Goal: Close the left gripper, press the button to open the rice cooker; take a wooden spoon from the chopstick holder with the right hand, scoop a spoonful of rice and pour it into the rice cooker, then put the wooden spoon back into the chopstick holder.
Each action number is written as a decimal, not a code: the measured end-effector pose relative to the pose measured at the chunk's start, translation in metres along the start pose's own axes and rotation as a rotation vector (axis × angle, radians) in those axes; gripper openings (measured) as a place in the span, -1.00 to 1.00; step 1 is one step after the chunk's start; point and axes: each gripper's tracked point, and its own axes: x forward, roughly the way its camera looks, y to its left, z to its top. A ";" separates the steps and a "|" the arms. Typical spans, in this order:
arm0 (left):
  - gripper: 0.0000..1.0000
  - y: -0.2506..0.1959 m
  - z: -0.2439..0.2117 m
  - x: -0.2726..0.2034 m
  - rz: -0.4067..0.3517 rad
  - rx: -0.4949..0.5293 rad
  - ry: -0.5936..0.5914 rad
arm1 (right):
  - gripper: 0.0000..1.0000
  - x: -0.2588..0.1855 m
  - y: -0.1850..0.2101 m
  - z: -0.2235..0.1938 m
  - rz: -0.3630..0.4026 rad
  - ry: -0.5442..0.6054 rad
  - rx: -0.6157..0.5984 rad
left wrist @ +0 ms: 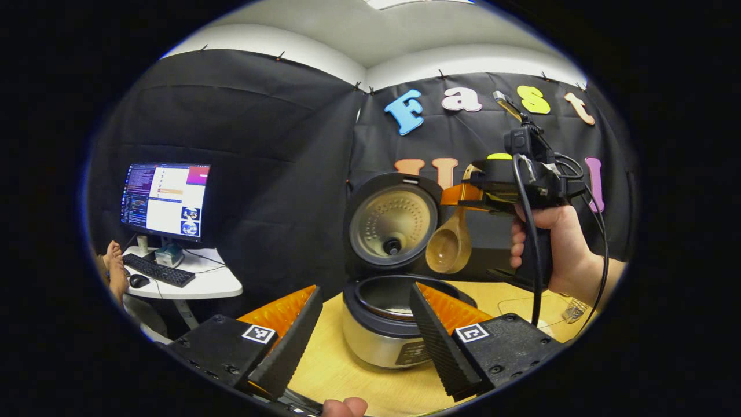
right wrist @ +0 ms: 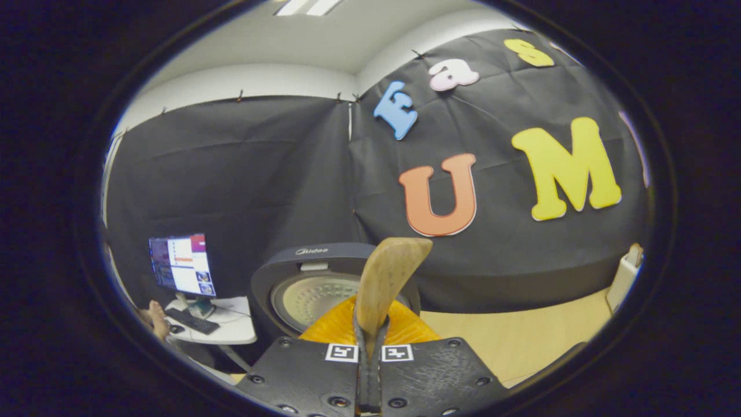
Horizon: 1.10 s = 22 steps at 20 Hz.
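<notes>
The desk (left wrist: 347, 359) carries the cooker (left wrist: 382, 330) near its middle, lid (left wrist: 393, 220) thrown back and upright, pot mouth bare. In the left gripper view the left tongs (left wrist: 365, 324) stand spread, holding nothing, the cooker just ahead between them. The right tongs (right wrist: 370, 353) are pressed together on the handle of the spoon (left wrist: 449, 246). From the left gripper view the spoon hangs near-vertical, bowl down, hollow facing this camera, above and just right of the pot, beside the lid. No rice shows in it. The right hand (left wrist: 556, 249) is nearer; the next move likely goes right of the cooker.
</notes>
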 end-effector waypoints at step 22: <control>0.93 -0.107 -0.009 -0.004 -0.189 0.110 -0.009 | -0.99 -0.270 -0.363 0.063 -0.593 -0.170 0.206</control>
